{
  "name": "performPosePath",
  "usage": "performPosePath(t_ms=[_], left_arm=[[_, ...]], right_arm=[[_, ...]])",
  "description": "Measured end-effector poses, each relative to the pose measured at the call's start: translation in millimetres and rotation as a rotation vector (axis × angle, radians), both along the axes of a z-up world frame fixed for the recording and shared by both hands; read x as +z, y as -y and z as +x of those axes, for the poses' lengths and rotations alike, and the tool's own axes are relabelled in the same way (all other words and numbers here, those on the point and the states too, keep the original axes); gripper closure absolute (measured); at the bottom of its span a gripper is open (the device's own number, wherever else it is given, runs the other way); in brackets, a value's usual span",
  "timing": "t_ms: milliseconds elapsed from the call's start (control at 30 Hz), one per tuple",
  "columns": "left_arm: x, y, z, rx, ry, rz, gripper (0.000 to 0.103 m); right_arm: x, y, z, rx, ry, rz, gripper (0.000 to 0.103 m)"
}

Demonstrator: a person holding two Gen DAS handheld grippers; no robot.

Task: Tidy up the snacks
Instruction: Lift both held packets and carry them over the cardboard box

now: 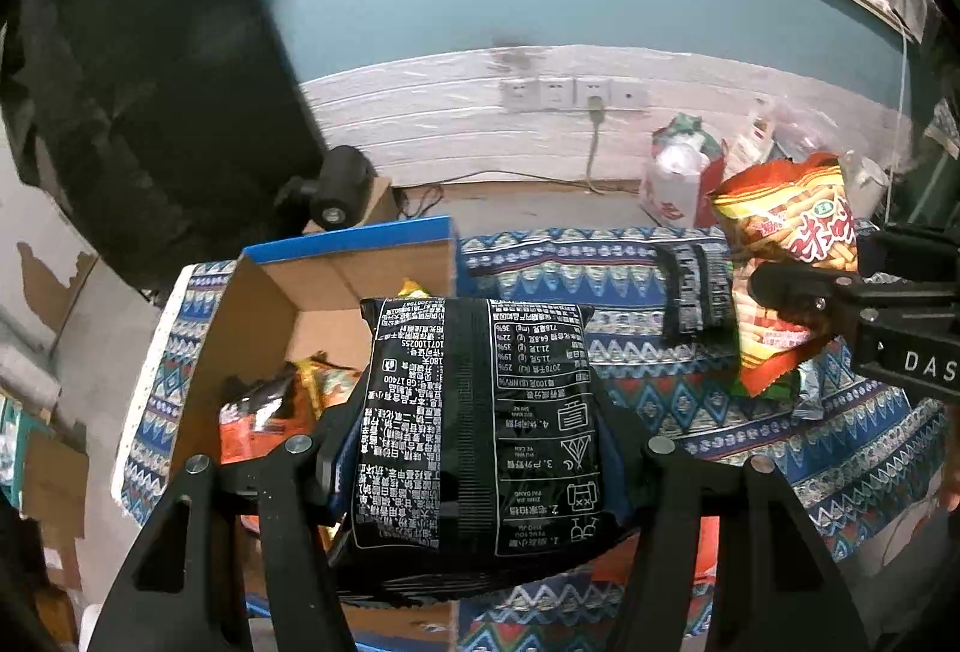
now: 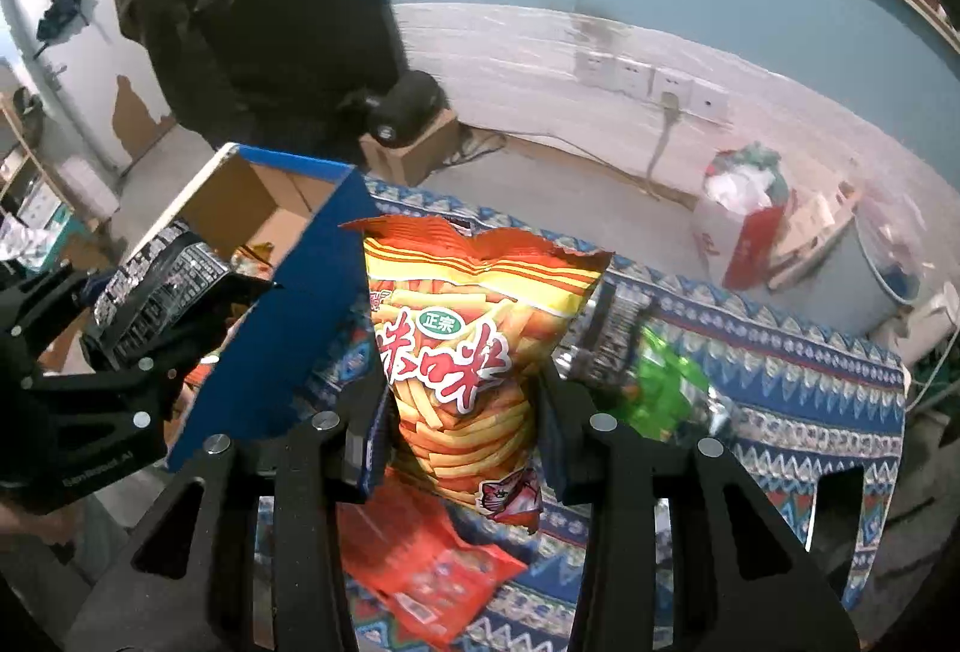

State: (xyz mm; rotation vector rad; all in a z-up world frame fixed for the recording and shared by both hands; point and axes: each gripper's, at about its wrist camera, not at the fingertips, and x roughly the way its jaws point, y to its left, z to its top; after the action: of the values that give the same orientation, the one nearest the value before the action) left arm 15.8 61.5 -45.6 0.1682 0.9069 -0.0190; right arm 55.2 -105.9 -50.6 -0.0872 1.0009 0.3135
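Two snack packets were in the air at once, one in each claw. The black packet (image 1: 474,430) sat clenched between the fingers of the left claw (image 1: 474,448), printed back toward the camera, hanging over the near edge of the open cardboard box (image 1: 282,304) with the blue rim. The orange packet of stick snacks (image 2: 462,370) was gripped at its lower half by the right claw (image 2: 462,442), upright, just beside the box's blue outer wall (image 2: 282,328).

Both looked light, puffed with air and slick-skinned, so I judged they would crumple rather than resist, and the brittle sticks inside would break under a hard squeeze. The pads pinched across the body of each bag; a hold nearer the crimped seam would likely slip less and crush less.

Inside the box lay several packets already, an orange-and-black one (image 1: 258,412) among them. On the patterned cloth (image 1: 840,442) over the worktop, more remained: a small black packet (image 1: 696,292), a green one (image 2: 666,388) partly under it, and a flat red packet (image 2: 426,574) below the right claw. Beyond the worktop stood a wall with sockets (image 1: 570,93) and a white plastic bag (image 1: 672,184) on the floor.
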Motion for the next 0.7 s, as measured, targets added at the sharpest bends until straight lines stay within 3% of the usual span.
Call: performPosePath(t_ms=[700], left_arm=[[-13.6,-118.4,-1.9,0.238,-0.026,-0.039,0.040]], right_arm=[[-11.8,-104.0,34.5,0.145,-0.023,0.010,0.064]])
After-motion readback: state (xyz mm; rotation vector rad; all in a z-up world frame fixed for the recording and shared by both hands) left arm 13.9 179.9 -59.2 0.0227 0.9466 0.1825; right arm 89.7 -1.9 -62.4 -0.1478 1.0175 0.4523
